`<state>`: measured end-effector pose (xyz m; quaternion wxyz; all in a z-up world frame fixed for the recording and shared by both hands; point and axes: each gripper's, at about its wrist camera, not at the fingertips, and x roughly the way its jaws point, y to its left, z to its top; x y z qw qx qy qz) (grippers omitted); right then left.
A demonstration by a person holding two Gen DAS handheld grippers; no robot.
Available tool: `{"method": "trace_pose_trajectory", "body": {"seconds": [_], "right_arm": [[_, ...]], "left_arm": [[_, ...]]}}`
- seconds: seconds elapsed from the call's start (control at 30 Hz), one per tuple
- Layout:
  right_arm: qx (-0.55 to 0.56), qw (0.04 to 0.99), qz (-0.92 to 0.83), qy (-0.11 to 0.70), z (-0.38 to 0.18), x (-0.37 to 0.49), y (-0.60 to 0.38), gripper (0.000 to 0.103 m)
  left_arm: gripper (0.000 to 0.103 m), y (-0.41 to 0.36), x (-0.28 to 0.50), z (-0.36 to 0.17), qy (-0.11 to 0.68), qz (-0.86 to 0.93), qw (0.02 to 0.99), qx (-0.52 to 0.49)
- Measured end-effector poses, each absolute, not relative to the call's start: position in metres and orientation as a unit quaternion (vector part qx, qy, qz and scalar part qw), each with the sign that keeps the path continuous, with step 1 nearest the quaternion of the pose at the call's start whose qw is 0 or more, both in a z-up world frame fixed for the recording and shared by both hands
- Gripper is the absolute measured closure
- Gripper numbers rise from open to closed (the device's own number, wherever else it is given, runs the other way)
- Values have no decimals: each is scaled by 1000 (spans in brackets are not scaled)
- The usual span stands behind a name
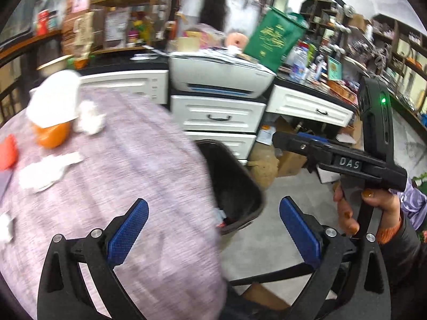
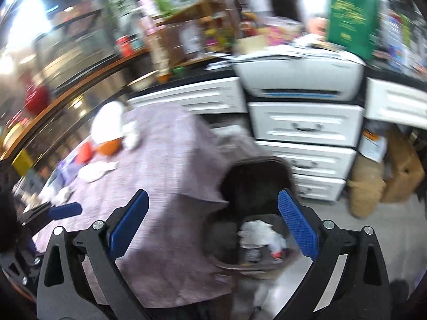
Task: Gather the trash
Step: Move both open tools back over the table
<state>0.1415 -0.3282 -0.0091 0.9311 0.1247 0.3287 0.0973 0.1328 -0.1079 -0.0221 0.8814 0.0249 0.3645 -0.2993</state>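
Observation:
A dark trash bin [image 1: 240, 184] stands on the floor at the right edge of the table with the mauve cloth [image 1: 128, 181]. In the right wrist view the bin [image 2: 256, 186] holds crumpled white paper [image 2: 257, 230]. My left gripper [image 1: 213, 224] is open and empty over the table's edge and the bin. My right gripper [image 2: 213, 218] is open and empty above the bin; in the left wrist view it [image 1: 277, 140] points left, held by a hand [image 1: 373, 208]. On the cloth lie crumpled tissues [image 1: 89, 118], a flat white paper piece [image 1: 45, 172] and a white-topped orange bowl [image 1: 52, 133].
White drawers [image 1: 217, 116] with a printer [image 1: 218, 78] on top stand behind the bin. A green bag [image 1: 273, 38] leans on the cluttered counter. Brown sacks and a cardboard box [image 2: 384, 178] sit on the floor at right. A red item [image 1: 8, 152] lies at the table's left edge.

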Motion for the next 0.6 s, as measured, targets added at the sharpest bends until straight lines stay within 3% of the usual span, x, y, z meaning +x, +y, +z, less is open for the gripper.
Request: {"method": "trace_pose_trajectory", "body": {"seconds": [0.6], "right_arm": [[6, 891, 284, 353, 7, 175, -149, 7]], "left_arm": [[6, 101, 144, -32, 390, -69, 918, -24]]}}
